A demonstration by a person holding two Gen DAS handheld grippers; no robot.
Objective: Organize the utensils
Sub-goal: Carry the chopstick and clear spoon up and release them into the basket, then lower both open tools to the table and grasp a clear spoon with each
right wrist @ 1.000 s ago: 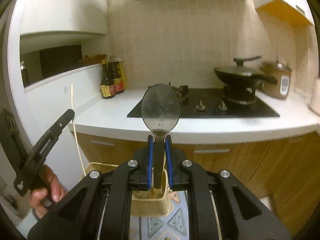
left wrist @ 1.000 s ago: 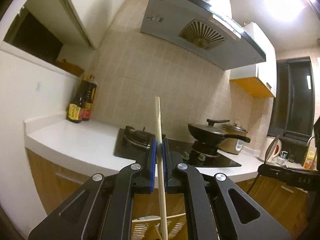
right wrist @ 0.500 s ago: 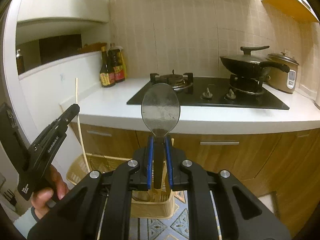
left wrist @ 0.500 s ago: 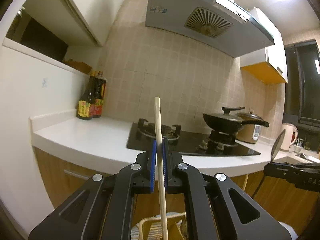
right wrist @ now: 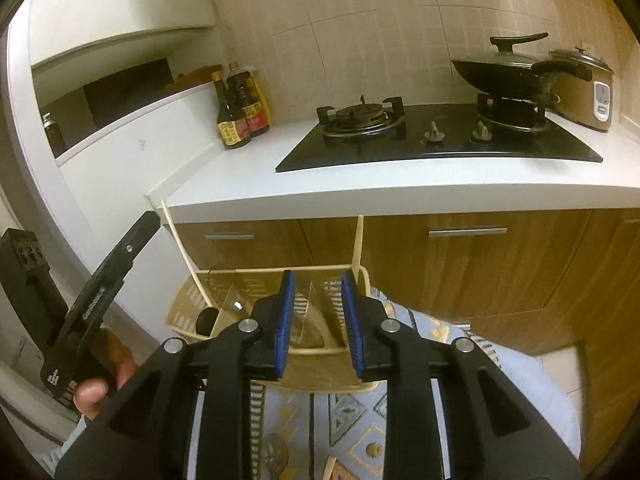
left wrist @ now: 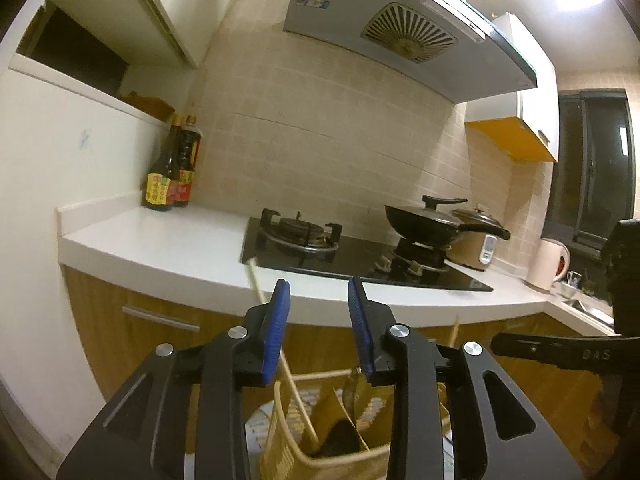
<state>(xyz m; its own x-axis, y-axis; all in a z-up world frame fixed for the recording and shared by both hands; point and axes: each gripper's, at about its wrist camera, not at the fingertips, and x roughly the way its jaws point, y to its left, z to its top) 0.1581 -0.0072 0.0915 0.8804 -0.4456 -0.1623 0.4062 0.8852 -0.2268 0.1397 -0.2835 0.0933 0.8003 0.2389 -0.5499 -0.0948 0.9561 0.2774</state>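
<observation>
My left gripper [left wrist: 316, 292] has just been opening, nothing between its blue pads; the chopstick [left wrist: 256, 280] leans free in the woven basket [left wrist: 280, 436] below. My right gripper [right wrist: 316, 284] has just been opening too, empty, above the same basket [right wrist: 320, 268], where a second chopstick [right wrist: 358, 240] stands.

Two pale wooden chopsticks [right wrist: 178, 248] [right wrist: 357, 242], one cream slatted basket [right wrist: 362, 276], two dark labelled sauce bottles [right wrist: 230, 114] [right wrist: 248, 100], one black lidded wok [right wrist: 496, 70], one brown rice cooker [right wrist: 588, 92].
</observation>
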